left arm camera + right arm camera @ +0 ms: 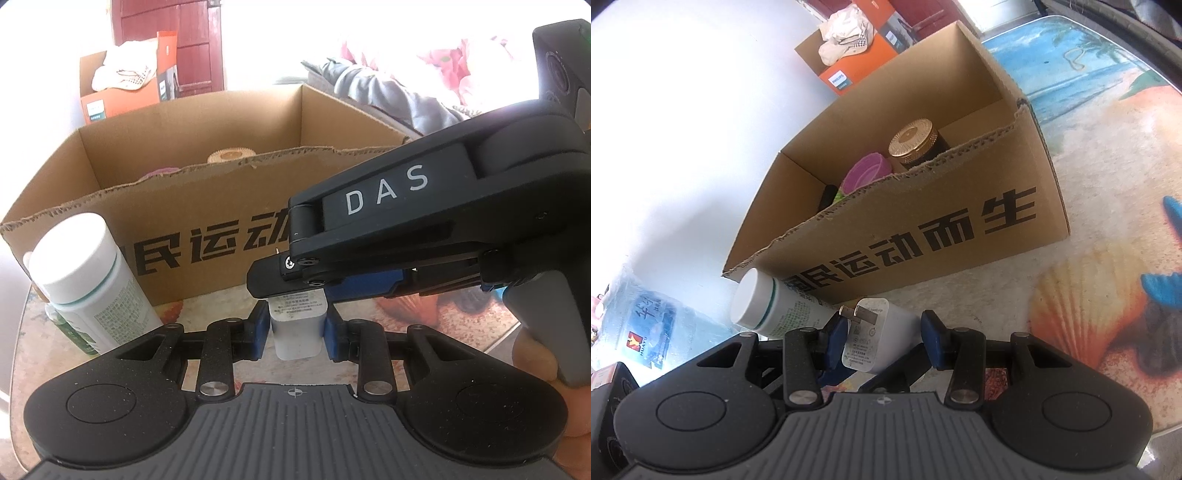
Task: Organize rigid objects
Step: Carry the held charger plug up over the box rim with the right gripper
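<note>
At the upper left of the left wrist view an orange carton (96, 105) with a pale cloth (123, 71) heaped in it stands before a dark red door (168, 44), grey clothing (388, 94) lies at upper right, and a beach-print table cover (1100, 155) with a seashell spreads below.

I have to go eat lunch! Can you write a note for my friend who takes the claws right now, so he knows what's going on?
Left claw: shut on the white charger, in front of the cardboard box.
Right claw: open around the same charger's plug end, with one pad clear of it.
Done: gold-lidded jar and purple container are in the box.
Left: charger into the box, then probably the white bottle beside the box.
</note>
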`<state>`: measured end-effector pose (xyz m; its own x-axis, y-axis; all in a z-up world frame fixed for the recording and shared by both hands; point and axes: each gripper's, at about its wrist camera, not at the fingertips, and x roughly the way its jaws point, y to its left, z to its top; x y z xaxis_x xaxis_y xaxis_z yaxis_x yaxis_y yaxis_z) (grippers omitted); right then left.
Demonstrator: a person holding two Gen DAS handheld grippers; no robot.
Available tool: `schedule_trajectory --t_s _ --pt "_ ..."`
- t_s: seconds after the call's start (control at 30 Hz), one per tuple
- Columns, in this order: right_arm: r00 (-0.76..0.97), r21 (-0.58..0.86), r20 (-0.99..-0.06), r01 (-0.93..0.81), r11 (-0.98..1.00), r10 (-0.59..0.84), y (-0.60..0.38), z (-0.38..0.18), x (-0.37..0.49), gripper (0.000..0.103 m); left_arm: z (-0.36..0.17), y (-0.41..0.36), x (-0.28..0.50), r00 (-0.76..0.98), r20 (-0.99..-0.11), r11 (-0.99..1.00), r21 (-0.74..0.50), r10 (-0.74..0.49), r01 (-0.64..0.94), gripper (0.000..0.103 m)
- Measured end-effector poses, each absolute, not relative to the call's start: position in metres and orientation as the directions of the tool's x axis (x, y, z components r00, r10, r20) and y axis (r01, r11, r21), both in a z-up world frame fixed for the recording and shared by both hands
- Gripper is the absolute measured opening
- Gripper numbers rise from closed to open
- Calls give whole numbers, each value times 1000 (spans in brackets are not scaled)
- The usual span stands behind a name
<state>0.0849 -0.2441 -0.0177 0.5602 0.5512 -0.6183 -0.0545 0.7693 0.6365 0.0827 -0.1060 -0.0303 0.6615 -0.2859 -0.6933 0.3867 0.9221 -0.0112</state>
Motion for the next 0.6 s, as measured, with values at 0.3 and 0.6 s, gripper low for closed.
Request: schedule_trajectory --t_s 0.3,0.6 --pt "569 636 -609 -66 769 553 -244 -13 79 47 -35 -112 74 676 -684 923 10 -274 384 29" --pt "578 615 -616 -70 785 535 -241 -17 76 47 -36 -113 73 675 -680 922 -2 -285 387 29"
